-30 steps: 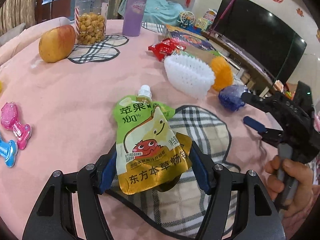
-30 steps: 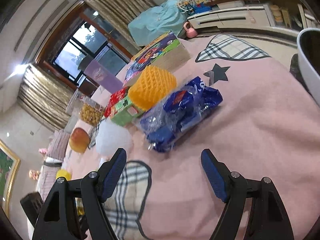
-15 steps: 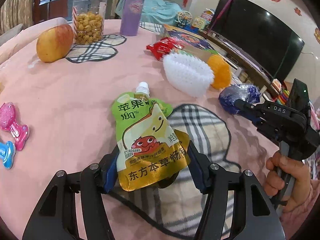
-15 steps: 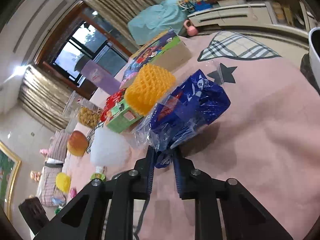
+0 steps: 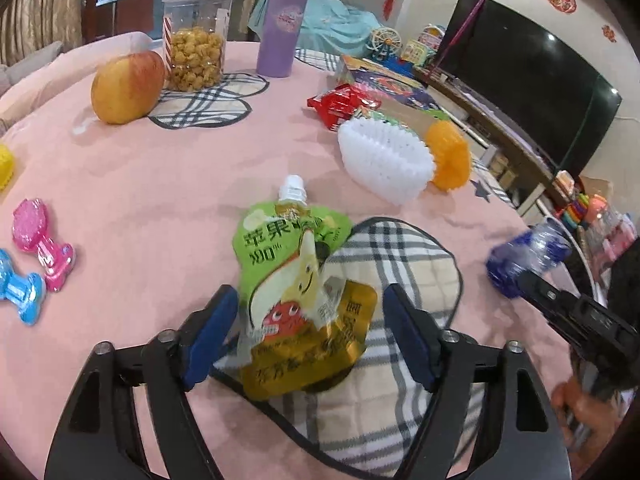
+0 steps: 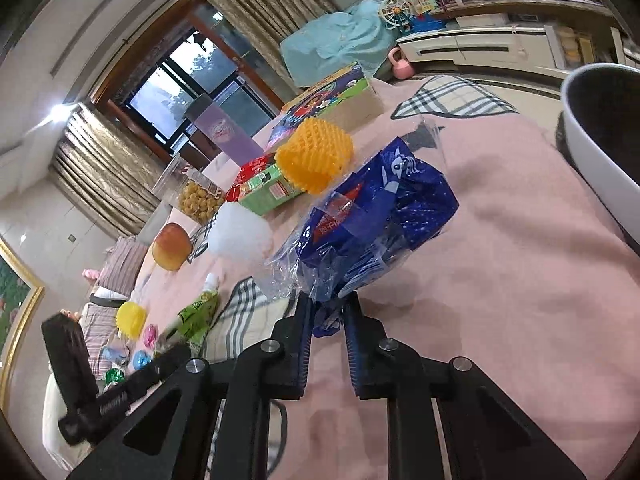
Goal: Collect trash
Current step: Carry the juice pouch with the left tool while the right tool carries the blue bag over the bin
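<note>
The right gripper [image 6: 326, 316] is pinching the crumpled tail of the blue wrapper [image 6: 372, 224], its jaws having snapped together within the last second from a wide spread around nothing. The wrapper, which lay flat on the pink tablecloth [image 6: 500, 280] a second ago, now stands lifted at frame centre, its shadow beneath it, so this piece of trash looks secured. At the upper right edge sits a white bin [image 6: 600, 168], probably where it belongs.

The left gripper [image 5: 310, 334] has its jaws half spread either side of the green juice pouch [image 5: 298, 280], at lower centre of its view as before; whether the pads press it I cannot tell.
</note>
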`<state>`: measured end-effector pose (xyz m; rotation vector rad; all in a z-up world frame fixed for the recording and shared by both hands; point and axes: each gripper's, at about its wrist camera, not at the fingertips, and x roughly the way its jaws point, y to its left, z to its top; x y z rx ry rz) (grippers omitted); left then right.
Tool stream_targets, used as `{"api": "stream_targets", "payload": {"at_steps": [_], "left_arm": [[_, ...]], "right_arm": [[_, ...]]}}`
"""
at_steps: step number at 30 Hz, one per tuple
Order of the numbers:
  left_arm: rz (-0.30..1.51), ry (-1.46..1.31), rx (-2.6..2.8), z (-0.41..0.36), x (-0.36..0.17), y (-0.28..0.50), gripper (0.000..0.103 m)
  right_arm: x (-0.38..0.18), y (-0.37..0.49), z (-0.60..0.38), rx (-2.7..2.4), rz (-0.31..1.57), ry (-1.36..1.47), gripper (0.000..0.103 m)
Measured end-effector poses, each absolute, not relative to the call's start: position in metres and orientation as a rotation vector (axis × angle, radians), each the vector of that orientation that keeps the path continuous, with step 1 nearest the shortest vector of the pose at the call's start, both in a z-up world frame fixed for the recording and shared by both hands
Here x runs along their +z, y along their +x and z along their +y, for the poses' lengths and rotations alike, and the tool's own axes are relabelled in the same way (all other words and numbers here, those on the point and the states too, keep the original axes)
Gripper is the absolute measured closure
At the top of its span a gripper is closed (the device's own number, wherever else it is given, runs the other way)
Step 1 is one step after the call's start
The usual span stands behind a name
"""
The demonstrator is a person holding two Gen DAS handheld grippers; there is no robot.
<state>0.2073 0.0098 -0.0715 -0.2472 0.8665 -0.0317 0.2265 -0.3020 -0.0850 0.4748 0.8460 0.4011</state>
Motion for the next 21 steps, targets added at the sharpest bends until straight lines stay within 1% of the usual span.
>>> {"api": "stream_targets", "payload": {"at_steps": [7,21], "left_arm": [[0.859,-0.236,-0.077,-0.005,-0.071,0.203,0.042],[0.809,-0.129,-0.299,-0.104,-0.045,0.190,0.043]], "right_arm": [[-0.078,0.212,-0.317,0.395,0.826,0.485,0.088],[-0.057,0.190,-0.361,0.335,0.760,0.500,0.088]]}}
